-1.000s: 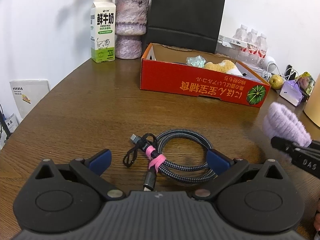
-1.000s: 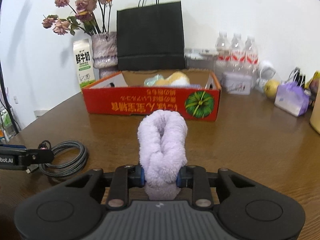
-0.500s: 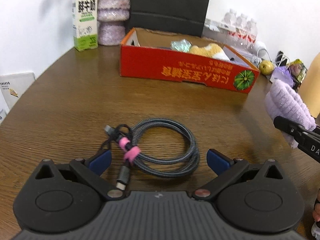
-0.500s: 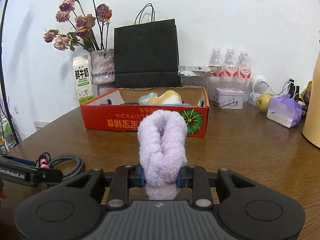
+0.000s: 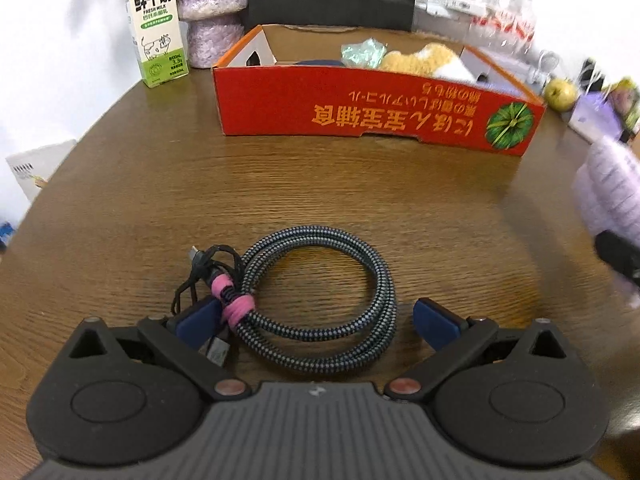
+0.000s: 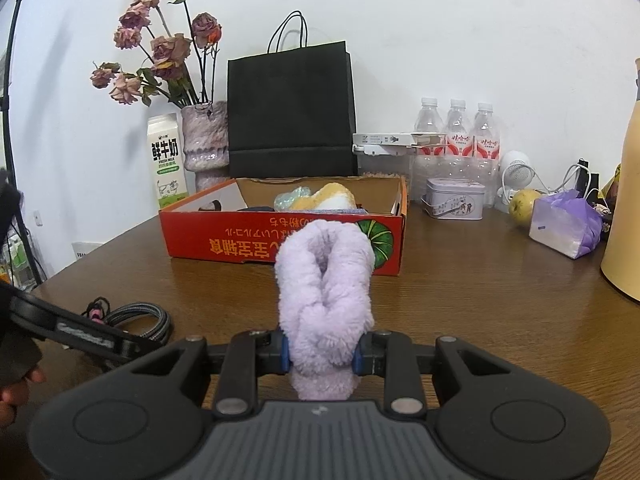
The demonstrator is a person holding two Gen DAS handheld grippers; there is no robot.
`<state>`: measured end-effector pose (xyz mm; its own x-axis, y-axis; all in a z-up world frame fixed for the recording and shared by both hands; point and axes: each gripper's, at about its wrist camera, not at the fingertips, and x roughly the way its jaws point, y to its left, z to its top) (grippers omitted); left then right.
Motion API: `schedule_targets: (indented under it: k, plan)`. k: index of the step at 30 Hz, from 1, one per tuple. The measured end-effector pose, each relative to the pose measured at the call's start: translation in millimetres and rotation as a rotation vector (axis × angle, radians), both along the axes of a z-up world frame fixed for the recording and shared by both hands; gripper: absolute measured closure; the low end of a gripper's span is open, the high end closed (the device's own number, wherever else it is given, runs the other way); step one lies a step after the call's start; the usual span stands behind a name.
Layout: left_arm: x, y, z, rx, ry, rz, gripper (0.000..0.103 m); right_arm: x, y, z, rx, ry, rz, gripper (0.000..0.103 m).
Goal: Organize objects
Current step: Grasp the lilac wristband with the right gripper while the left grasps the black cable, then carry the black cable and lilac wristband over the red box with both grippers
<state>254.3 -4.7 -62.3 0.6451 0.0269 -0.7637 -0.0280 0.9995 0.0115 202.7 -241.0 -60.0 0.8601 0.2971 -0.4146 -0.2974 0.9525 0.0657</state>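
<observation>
My left gripper has its jaws spread wide over the coiled braided cable, which lies flat on the bench between them, its pink-tied end right by the left pad while the right pad stands clear of it. My right gripper has its jaws pinched on a folded lilac fleece cloth, which stands up ahead of them, with the red cardboard box beyond on the bench.

The white and green milk carton carries "鲜牛奶" in black, with "FRESH MILK" beneath. The shallow red cardboard box bears upside-down orange Japanese lettering on its front wall, too inverted to read with certainty
</observation>
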Motion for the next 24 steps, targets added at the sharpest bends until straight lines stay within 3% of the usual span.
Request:
schedule_targets:
  k: [8,15,17,19,24]
  plan:
    - [4,-2,-2,0.000,-0.021,0.021,0.000,-5,-2,0,-0.006,-0.006,0.022,0.078]
    - [10,3,2,-0.003,0.027,0.017,0.000,-7,0,-1,-0.013,-0.008,0.030,0.078]
    - [5,2,0,0.001,-0.006,0.032,0.001,-7,0,-1,-0.014,-0.007,0.029,0.078]
    - [-2,-1,-1,0.003,-0.050,0.038,0.007,-7,0,-1,-0.016,-0.005,0.026,0.078]
    - [-11,-6,-2,0.007,-0.095,0.047,0.010,-6,2,-3,-0.023,0.005,0.023,0.078]
